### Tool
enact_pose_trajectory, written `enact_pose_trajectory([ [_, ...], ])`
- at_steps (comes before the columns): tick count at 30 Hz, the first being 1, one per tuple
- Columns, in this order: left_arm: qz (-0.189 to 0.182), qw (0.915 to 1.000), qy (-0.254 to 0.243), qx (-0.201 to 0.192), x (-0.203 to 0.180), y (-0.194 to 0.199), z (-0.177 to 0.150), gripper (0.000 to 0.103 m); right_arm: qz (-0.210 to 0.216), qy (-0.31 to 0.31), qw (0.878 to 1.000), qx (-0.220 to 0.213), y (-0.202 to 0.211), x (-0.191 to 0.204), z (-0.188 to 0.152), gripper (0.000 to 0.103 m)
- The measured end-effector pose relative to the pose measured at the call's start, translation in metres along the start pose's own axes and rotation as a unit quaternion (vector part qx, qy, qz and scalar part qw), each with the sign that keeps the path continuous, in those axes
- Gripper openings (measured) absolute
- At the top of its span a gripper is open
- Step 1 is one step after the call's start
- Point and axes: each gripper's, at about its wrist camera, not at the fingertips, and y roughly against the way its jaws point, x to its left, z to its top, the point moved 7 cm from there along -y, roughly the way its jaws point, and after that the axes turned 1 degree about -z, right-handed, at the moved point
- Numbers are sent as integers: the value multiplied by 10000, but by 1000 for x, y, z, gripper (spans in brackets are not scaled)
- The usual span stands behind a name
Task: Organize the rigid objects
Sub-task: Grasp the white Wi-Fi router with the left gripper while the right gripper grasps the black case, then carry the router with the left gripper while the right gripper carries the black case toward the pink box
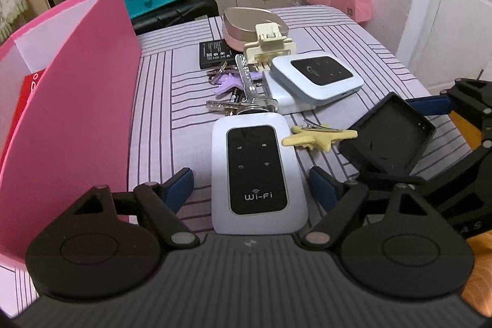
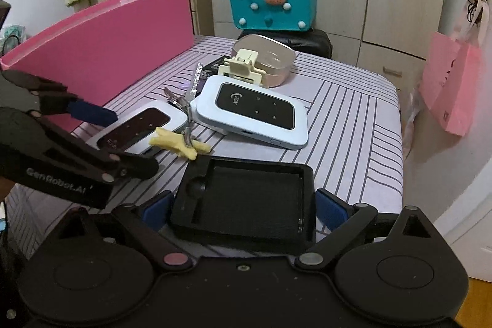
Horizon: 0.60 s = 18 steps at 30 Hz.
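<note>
My left gripper (image 1: 250,186) hangs over the striped tablecloth (image 1: 353,51) with its blue-padded fingers (image 1: 180,185) spread wide on either side of a white pocket Wi-Fi router with a glossy black face (image 1: 258,177); neither pad touches the router, which lies flat on the cloth between them. My right gripper (image 2: 243,209) is clamped on a shallow black rectangular plastic tray (image 2: 246,205), a blue pad pressed against each of its short sides, and the tray sits tilted with its far edge near the cloth. Just beyond the tray and beside the router lies a pale yellow airplane-shaped hair clip (image 1: 319,137). Further out, a bunch of silver keys with a lilac charm (image 1: 243,91) rests against the top end of the router, and to its right a second light-blue router with a black panel (image 1: 316,76) leans on a white box (image 1: 276,94). Behind those stand a cream claw hair clip (image 1: 269,46), a flat black battery (image 1: 215,54) and an oval rose-gold tin (image 1: 246,23). At the left edge of the cloth stands a tall pink paper bag (image 1: 77,112). Past the table, a teal felt handbag (image 2: 272,5) sits on a black stool (image 2: 307,42), and a pale pink shopping bag (image 2: 452,85) hangs at the right.
</note>
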Motion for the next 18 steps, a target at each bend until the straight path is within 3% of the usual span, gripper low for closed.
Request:
enact_pose_trajectory([
  [4, -124, 9998, 51, 118, 4, -3, 3, 84, -73, -110, 9999, 69, -2, 1, 2, 100],
  [9, 15, 9999, 165, 23, 6, -5, 2, 90, -136, -137, 9998, 22, -4, 2, 2, 102],
  [11, -36, 9998, 184, -46, 5, -3, 1, 80, -100, -137, 9999, 2, -2, 1, 1, 101],
  [12, -80, 9998, 119, -131, 4, 0, 2, 64, -95, -174, 9998, -29, -1, 0, 1, 95],
  [13, -142, 9997, 111, -167, 3, 3, 2, 59, -109, -213, 9997, -58, 1, -2, 2, 95],
  [18, -161, 9997, 91, -183, 5, 4, 2, 58, 172, -312, 9994, -8, 6, -9, 2, 94],
])
